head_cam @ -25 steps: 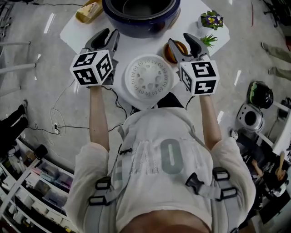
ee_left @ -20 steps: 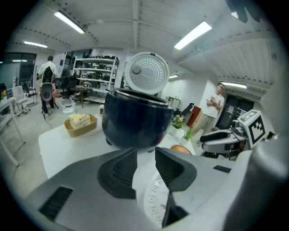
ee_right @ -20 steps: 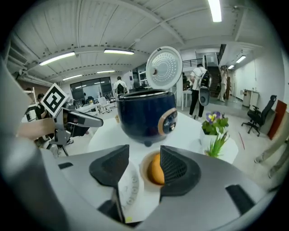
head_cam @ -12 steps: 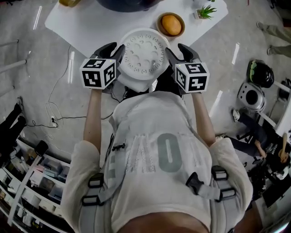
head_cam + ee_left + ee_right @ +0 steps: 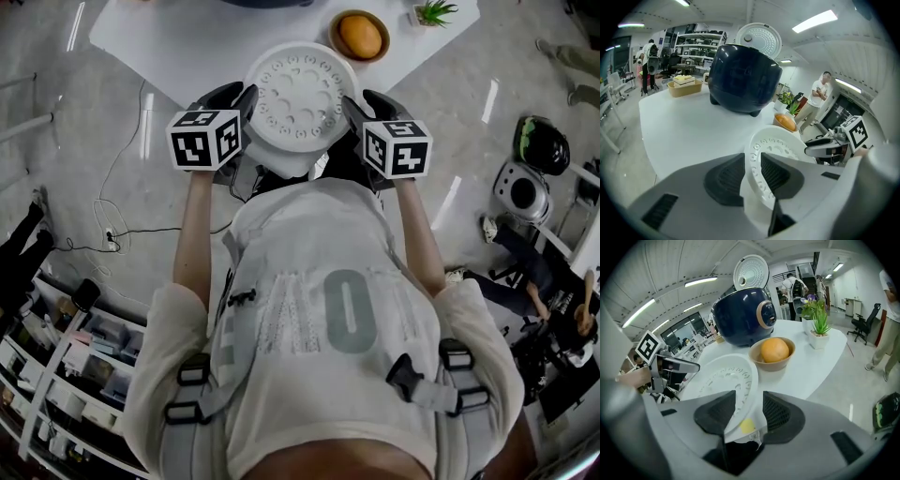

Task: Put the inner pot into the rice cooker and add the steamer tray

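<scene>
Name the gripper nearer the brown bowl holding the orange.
Right. The right gripper, jaws just closing around the rim of the white perforated steamer tray, lies toward the brown bowl; the left gripper grips the tray's opposite rim.

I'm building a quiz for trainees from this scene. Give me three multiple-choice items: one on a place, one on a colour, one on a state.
1. The orange lies: A on the floor; B in a bowl; C on a shelf.
2. The cooker is: A white; B red; C dark blue.
3. The cooker's lid is: A raised; B shut; C missing.

Answers:
1 B: the right gripper view shows it sitting in the brown bowl.
2 C: its body is dark blue in both gripper views.
3 A: the lid stands upright above the body.
</scene>
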A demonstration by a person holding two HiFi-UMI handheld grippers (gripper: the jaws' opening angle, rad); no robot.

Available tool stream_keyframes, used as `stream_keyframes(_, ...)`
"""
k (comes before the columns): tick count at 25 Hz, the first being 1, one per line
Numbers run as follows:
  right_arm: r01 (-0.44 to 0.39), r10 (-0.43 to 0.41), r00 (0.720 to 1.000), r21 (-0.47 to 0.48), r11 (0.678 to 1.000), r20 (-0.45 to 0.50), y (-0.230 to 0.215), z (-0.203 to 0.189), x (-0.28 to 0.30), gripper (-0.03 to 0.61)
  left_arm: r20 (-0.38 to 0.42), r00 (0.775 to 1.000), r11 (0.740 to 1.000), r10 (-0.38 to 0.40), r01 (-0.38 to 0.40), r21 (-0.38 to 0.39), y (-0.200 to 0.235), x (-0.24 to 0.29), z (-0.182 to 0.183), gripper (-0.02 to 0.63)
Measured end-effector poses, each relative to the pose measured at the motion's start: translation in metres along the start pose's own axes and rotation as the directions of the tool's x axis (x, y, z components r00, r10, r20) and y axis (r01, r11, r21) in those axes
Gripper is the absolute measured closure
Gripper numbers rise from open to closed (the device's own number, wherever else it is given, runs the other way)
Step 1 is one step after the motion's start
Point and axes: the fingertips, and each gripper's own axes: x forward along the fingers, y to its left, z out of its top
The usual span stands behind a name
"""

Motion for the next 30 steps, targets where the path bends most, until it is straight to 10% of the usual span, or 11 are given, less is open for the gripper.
stream_keyframes(18, -0.018, 0.016, 0.999, -0.067, 0.998, -0.042, 0.007, -0.005, 0.01, 0.448, -0.051, 0.999, 1.0, 0.006, -0.007, -0.028, 0.009, 0.007, -0.018, 0.531)
stream_keyframes(30, -0.132, 0.134, 0.991, -0.201, 0.971, -0.001, 0.077, 0.039, 0.02, 0.449, 0.054, 0.986, 0.984, 0.158, -0.152, -0.095, 0.059, -0.061, -0.007, 0.555)
